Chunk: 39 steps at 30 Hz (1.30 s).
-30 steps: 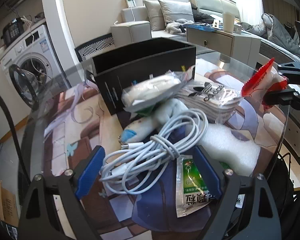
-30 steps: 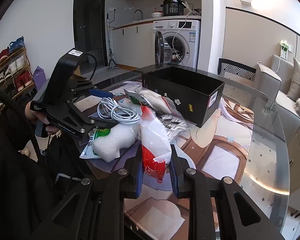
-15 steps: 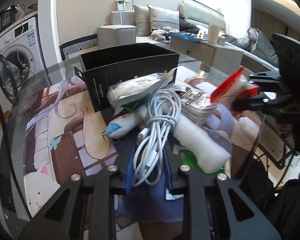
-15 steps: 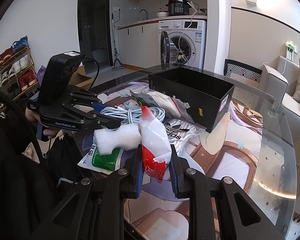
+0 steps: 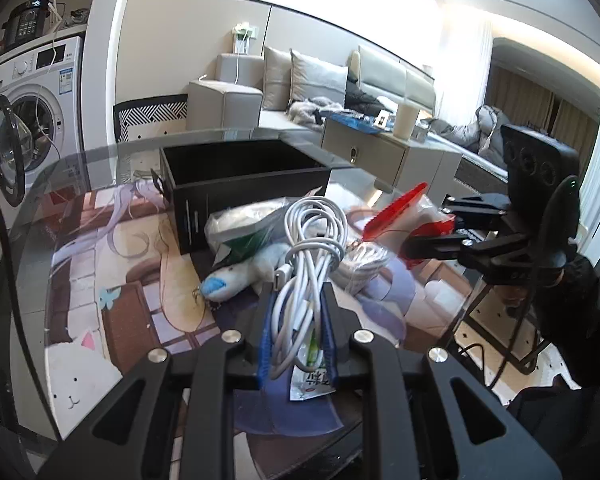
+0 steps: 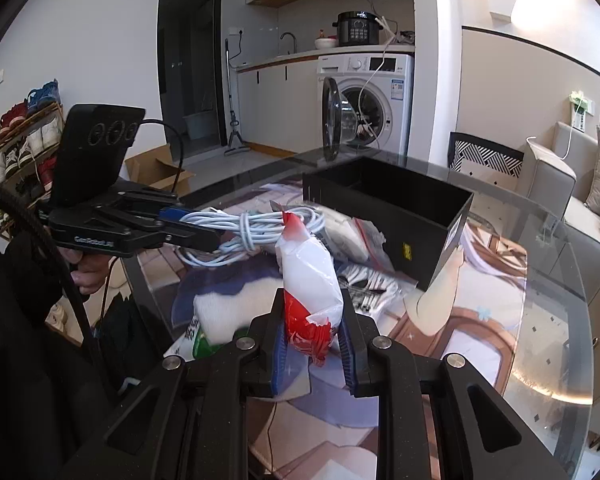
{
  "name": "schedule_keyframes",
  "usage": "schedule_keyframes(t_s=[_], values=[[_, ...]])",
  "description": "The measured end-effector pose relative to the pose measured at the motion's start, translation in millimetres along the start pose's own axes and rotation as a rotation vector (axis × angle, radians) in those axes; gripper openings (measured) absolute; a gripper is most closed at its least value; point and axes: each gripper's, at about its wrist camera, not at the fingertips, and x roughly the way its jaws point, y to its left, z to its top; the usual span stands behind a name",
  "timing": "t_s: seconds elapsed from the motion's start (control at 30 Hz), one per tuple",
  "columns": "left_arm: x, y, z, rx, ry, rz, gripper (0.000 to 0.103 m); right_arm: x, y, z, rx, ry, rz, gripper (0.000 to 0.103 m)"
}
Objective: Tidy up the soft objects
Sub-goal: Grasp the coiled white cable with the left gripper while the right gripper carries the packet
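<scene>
My left gripper is shut on a coiled white cable, which hangs clear above the pile; the right wrist view shows that same left gripper holding the cable level. My right gripper is shut on a red and white plastic bag, held upright; the bag also shows at the right of the left wrist view. An open black box stands behind the pile. Below lie a blue and white plush toy, bagged white items and white foam.
Everything rests on a round glass table over a printed mat. A green and white packet lies under my left gripper. A bagged striped item lies by the box. A washing machine stands beyond the table, a sofa on the other side.
My left gripper closed on the white cable and lifted it off the pile. The right gripper kept its hold on the red and white bag and stayed about where it was.
</scene>
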Motion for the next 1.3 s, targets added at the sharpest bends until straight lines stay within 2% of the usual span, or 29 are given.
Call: schedule_keyframes(t_s=[0.17, 0.3, 0.53, 0.67, 1.0, 1.3], values=[[-18, 3, 13, -0.037, -0.062, -0.018, 0.019, -5, -4, 12, 0.032, -0.043, -0.007, 0.022], [-17, 10, 26, -0.049, -0.079, 0.035, 0.019, -3, -11, 25, 0.068, -0.049, -0.052, 0.022], [6, 26, 50, -0.091, -0.092, 0.145, 0.019, 16, -27, 52, 0.134, -0.029, -0.142, 0.022], [20, 34, 67, -0.097, -0.099, 0.181, 0.019, 33, -39, 65, 0.171, -0.01, -0.179, 0.022], [60, 47, 104, -0.091, -0.107, 0.22, 0.019, 77, -64, 89, 0.201, 0.033, -0.217, 0.022], [86, 55, 116, -0.086, -0.074, 0.233, 0.019, 100, -83, 104, 0.206, 0.036, -0.245, 0.022]])
